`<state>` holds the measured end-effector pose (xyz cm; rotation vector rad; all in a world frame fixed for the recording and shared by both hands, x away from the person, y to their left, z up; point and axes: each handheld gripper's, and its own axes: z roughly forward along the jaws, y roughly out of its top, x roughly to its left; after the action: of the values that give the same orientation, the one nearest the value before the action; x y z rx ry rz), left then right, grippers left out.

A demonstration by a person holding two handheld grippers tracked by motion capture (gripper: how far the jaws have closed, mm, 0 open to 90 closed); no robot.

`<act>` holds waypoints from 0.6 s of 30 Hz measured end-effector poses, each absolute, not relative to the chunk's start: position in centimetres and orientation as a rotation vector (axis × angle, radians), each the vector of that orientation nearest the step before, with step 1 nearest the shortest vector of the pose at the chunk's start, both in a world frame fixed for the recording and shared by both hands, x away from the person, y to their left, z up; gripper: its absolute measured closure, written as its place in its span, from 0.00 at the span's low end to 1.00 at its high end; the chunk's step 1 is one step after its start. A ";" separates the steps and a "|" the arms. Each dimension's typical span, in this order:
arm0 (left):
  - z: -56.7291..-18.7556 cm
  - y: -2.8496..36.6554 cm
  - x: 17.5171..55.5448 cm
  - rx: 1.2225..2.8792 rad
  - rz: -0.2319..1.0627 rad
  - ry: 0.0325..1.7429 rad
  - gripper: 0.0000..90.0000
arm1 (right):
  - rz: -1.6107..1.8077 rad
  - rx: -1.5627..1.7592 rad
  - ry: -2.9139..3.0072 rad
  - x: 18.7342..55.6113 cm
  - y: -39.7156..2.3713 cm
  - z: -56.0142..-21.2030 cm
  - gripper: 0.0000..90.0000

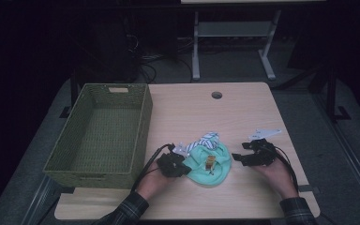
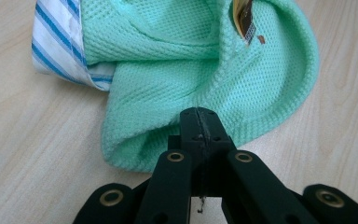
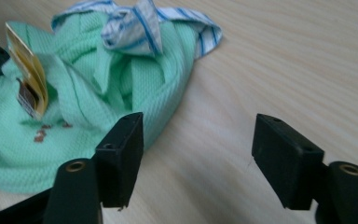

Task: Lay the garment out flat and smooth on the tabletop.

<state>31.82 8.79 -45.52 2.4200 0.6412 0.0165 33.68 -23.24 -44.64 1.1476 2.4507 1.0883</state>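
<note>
Worktop (image 1: 243,108): a pale wood-grain surface with a small round hole near its far edge; most of its right half is bare.
Basket (image 1: 143,124): a large green woven bin with nothing in it, along the left edge of the worktop, well apart from the cloth.
Mint-green garment (image 1: 213,171): a knitted piece lying bunched in a heap near the front edge, about midway between the two hands. A yellow tag (image 1: 210,162) stands up from its folds.
Striped cloth (image 1: 209,139): white with blue stripes, tucked under and behind the green heap on its far side, touching it.
Left gripper (image 2: 199,115): jaws fully closed, pinching the near-left edge of the mint-green garment; in the left gripper view the knit folds run right into the closed tips.
Right gripper (image 3: 198,140): jaws partly open with nothing between them, just bare wood; it hangs just right of the heap, not touching it.
Step in hand: likely gathering the garment to lift it toward the basket.
Doing it well: keep the left pinch firm on the edge; bring the right jaws onto the right-hand rim of the green knit, taking a thick fold rather than the loose tag, and close fully before lifting. Lifting both hands together should keep the striped cloth from dragging off the worktop.
</note>
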 end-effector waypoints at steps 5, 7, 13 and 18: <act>-45.6 8.8 31.8 2.398 0.005 0.662 0.99 | 1.110 1.123 2.469 34.9 -22.5 -44.2 0.45; -45.6 8.8 31.8 2.397 0.005 0.662 0.99 | 1.114 1.109 2.465 35.1 -22.3 -44.2 0.48; -45.6 8.8 31.8 2.393 -0.001 0.673 0.99 | 1.180 1.088 2.470 36.6 -21.3 -43.8 0.57; -45.6 8.8 31.8 2.398 0.002 0.671 0.99 | 1.195 1.084 2.487 37.9 -20.2 -43.7 0.60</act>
<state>31.83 8.75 -45.59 2.3980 0.6707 0.0018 37.87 -20.23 -43.68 1.0838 2.4867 1.1955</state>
